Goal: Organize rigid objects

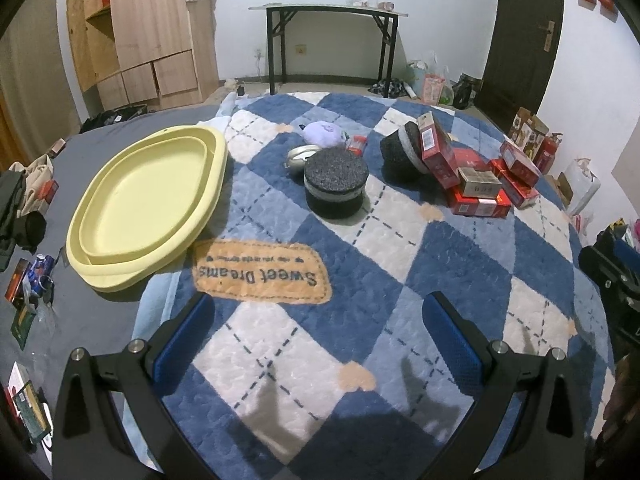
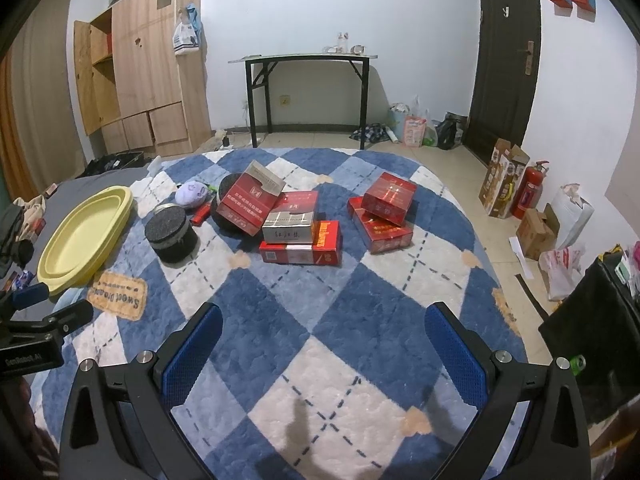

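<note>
Nearest my lenses are the blue pads of both tools: my left gripper [image 1: 320, 344] and my right gripper [image 2: 324, 354] each hang over bare blanket [image 2: 360, 312], jaws spread wide, gripping nothing and touching nothing.

From the right wrist view, the rigid clutter sits at about twelve o'clock. A grey box [image 2: 289, 227] rests on top of a flat red carton [image 2: 304, 251], and another red box [image 2: 250, 200] leans tilted against a dark round tin [image 2: 224, 204], which looks dumped rather than stacked. Two more red boxes [image 2: 384, 212] overlap at one o'clock, apart from that heap. A second dark round container [image 2: 170, 234] stands upright at eleven o'clock, with a purple plush [image 2: 192, 193] and a small red lighter [image 2: 201, 211] behind it.

At ten o'clock the yellow tray [image 1: 100, 236] lies empty. I judge it the intended collecting spot, placed clear of the pile so either tool can reach it. Nothing has gone in yet, so I read the sorting as barely begun.
</note>
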The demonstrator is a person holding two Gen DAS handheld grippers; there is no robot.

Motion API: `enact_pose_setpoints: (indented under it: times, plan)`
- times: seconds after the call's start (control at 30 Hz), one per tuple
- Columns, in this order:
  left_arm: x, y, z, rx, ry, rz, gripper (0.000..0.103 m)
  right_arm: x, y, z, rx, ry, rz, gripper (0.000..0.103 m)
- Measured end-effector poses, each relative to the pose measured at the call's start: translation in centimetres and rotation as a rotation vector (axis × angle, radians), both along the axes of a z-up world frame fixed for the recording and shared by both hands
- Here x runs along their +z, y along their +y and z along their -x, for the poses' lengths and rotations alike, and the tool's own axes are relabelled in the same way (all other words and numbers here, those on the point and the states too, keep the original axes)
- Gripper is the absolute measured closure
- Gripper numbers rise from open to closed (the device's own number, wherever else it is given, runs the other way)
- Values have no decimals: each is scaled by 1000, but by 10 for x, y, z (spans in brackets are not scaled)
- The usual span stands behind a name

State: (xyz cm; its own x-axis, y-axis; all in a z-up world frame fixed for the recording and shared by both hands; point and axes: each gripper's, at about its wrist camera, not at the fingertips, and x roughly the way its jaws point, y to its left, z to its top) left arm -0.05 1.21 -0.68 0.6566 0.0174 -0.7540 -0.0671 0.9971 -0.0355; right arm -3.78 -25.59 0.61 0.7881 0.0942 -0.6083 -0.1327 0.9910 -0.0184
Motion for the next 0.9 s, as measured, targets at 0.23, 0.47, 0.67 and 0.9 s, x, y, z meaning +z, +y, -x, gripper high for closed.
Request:
enact_pose_setpoints:
  times: [0.23,0.47,0.67,0.9]
  plan:
    - [-1,-3,0,-11,0,-28,0,-2,0,-1,-1,6,-2,0]
    - [1,-2,1,-10,-5,-25,0,-2,0,-2,1,8,-5,0]
    - [2,-1,1,-8,2,-20,0,-1,-1,-1,-6,-1,-8,0]
    - [0,0,-13,-66,29,24,0,2,-10,-8,-38,20,-32,0]
